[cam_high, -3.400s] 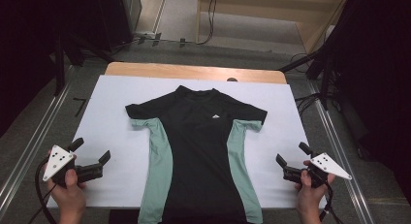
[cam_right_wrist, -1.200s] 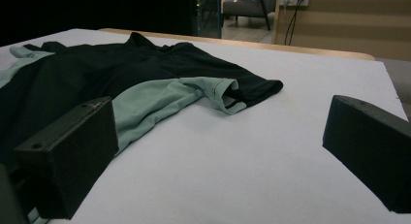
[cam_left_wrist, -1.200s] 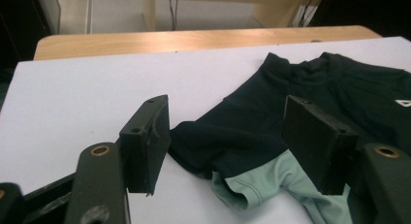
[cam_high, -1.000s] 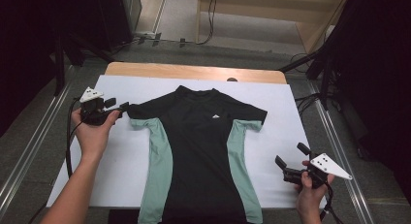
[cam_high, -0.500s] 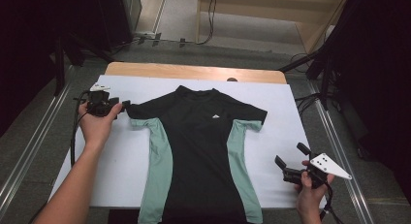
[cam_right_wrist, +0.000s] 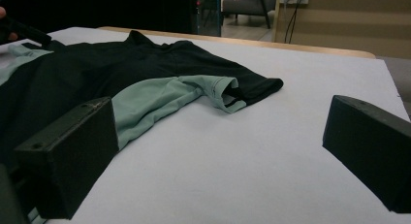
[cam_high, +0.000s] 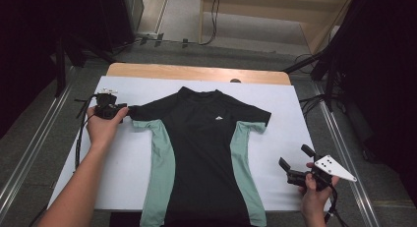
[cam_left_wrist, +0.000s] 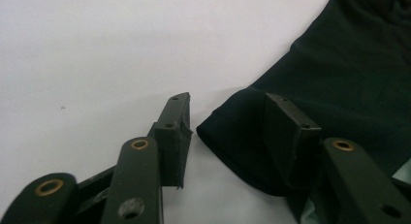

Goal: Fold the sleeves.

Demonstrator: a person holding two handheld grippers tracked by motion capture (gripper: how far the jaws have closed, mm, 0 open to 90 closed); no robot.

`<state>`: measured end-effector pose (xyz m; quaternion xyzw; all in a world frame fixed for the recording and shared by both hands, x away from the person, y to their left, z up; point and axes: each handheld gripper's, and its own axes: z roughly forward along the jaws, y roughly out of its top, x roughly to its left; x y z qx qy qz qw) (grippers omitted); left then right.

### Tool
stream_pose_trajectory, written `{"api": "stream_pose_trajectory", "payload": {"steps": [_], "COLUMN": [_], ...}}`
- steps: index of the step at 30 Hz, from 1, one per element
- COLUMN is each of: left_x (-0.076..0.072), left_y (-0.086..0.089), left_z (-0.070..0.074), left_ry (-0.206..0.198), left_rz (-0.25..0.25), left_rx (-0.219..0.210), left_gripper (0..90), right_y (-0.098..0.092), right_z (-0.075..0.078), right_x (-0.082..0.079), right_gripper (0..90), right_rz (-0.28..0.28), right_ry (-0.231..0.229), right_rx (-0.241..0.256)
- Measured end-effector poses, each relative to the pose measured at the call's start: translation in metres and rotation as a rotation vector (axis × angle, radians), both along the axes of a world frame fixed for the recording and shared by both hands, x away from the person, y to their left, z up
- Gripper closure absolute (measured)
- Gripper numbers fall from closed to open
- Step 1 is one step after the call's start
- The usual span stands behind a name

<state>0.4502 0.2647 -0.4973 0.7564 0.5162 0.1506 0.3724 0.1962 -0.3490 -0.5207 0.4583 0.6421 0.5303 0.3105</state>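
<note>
We see a black and green shirt (cam_high: 199,153) lying flat, front up, in the middle of the white surface (cam_high: 290,124), its collar toward the top of the frame. The left hand-held gripper (cam_high: 124,109) is at the left of the frame, at the end of the shirt's sleeve (cam_left_wrist: 242,136). In the left gripper view its jaws stand apart, one on the bare surface and one on the black cloth, with the sleeve edge between them, not pinched. The right hand-held gripper (cam_high: 294,164) is at the lower right of the frame, beside the shirt and apart from it, with its jaws wide open over the white surface.
</note>
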Motion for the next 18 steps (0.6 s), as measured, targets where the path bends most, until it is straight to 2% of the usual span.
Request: {"api": "stream_pose_trajectory", "payload": {"steps": [2,3,4,5,6,8,10,11,15,18], "left_x": [0.000,0.000,-0.001,-0.001,-0.002,-0.002,-0.003,-0.003,-0.005,-0.008], "left_y": [-0.003,-0.004,-0.005,-0.006,-0.006,-0.007,-0.011,-0.011,-0.008,-0.008], "left_z": [-0.001,-0.002,-0.002,-0.002,-0.002,-0.002,-0.001,-0.001,0.004,0.013], "left_ry": [-0.006,-0.013,-0.015,-0.020,-0.021,-0.010,-0.017,-0.015,-0.006,-0.021], "left_rz": [-0.004,-0.004,-0.003,-0.003,-0.005,-0.030,-0.037,-0.039,-0.027,-0.031], "left_rx": [0.020,0.033,0.047,0.061,0.071,0.052,0.071,0.070,0.018,-0.015], "left_gripper": [57.5,62.5,62.5,69.8,69.8,80.0,84.9,86.0,86.5,86.7], "right_y": [0.000,0.000,0.000,0.000,0.000,0.000,0.000,0.000,0.000,0.000], "right_z": [0.000,0.000,0.000,0.000,0.000,0.000,0.000,0.000,0.000,0.000], "right_x": [0.000,0.000,0.000,0.000,0.000,0.000,0.000,0.000,0.000,0.000], "right_gripper": [0.0,0.0,0.0,0.0,0.0,0.0,0.0,0.0,0.0,0.0], "right_rz": [-0.001,-0.001,-0.001,0.001,0.001,-0.001,0.000,-0.002,0.001,-0.002], "right_ry": [0.001,0.000,0.000,0.001,0.001,0.002,0.002,0.004,0.002,0.001], "right_rx": [0.002,0.003,0.003,0.002,0.002,0.004,0.003,0.005,0.006,0.005]}}
